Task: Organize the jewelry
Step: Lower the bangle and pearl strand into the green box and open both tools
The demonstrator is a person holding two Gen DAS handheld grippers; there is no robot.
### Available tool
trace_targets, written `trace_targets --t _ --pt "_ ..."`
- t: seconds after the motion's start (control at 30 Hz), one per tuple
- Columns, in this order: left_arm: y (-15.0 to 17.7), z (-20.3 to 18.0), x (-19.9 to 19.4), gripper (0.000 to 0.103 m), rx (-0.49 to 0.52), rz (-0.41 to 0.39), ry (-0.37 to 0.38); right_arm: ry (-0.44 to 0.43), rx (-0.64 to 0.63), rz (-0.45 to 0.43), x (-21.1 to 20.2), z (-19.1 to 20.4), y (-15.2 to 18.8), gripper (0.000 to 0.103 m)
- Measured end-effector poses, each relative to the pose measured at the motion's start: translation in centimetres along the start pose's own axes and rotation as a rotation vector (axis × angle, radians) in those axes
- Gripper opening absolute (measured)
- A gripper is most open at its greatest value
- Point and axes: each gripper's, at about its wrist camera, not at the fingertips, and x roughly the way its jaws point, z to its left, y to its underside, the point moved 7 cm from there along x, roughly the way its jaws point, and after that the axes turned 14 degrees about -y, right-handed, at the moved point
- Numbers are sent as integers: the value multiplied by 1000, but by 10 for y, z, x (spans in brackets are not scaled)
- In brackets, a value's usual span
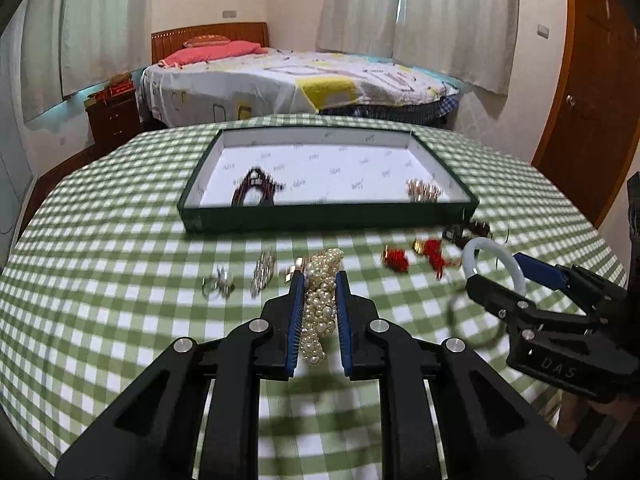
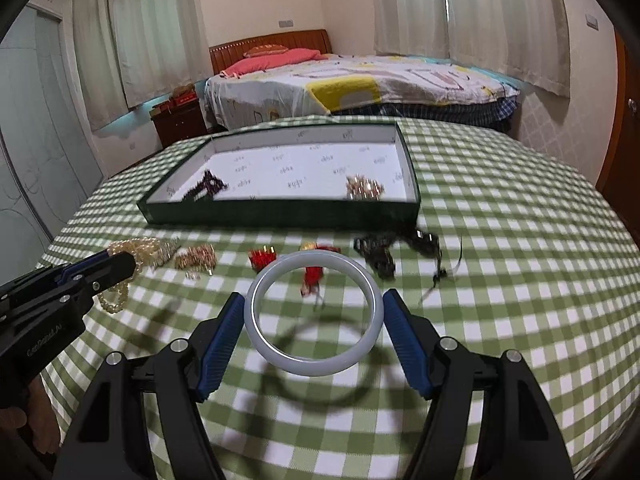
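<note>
Seemingly, right gripper [image 2: 314, 310] grips bangle [image 2: 312, 312] above tablecloth [image 2: 500, 280].

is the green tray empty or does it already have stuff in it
Not empty: the green tray holds a dark beaded piece at left and a gold piece at right.

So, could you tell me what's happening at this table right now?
A person with a handheld gripper in each hand is sorting jewelry into a green tray on the checked tablecloth. The left gripper has its jaws closed on a pearl bracelet; the right gripper holds a pale bangle, lifted above its shadow. A dark beaded piece and a gold piece already lie in the tray. Red ornaments and other pieces wait in front of it.
</note>
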Motion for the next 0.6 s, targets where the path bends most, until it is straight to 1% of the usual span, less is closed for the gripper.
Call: trace_targets --t 0.1,0.33,0.47,0.6 --pt "-15 -2 2 16 -3 -22 9 -5 -15 -22 1 3 -17 69" --pt "-67 -8 19 16 -2 -95 9 -2 -64 -90 8 9 -64 69" --pt "-85 -7 38 16 -11 -96 4 2 -73 -108 22 4 -88 69" --pt "-97 -9 62 16 -6 -81 0 3 -69 -97 44 -5 -104 69"
